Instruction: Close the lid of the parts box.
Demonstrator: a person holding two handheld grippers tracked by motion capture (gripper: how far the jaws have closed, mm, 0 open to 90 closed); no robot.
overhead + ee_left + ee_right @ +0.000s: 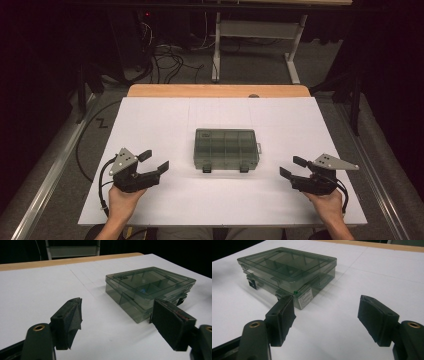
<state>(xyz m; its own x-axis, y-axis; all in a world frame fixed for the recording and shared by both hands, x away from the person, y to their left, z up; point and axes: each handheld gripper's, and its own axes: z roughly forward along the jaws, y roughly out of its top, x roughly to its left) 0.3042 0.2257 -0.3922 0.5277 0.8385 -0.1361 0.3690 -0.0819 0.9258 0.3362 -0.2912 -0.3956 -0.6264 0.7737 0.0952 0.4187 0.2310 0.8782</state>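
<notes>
While the lid sits shut, the compartment box [226, 150] lies flat on the desk [150, 125]. Left gripper [152, 162] and right gripper [291, 167] flank the box, well apart, jaws released and empty.

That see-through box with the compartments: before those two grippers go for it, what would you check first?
1. Box lies flat on the white table: ok.
2. Lid down: ok by the look of it; whether the two front latches are locked: cannot tell.
3. Left gripper open, apart from the box: ok.
4. Right gripper open, apart from the box: ok.
5. Bare table between each gripper and the box: ok.
6. Contents of the compartments: cannot tell.
</notes>
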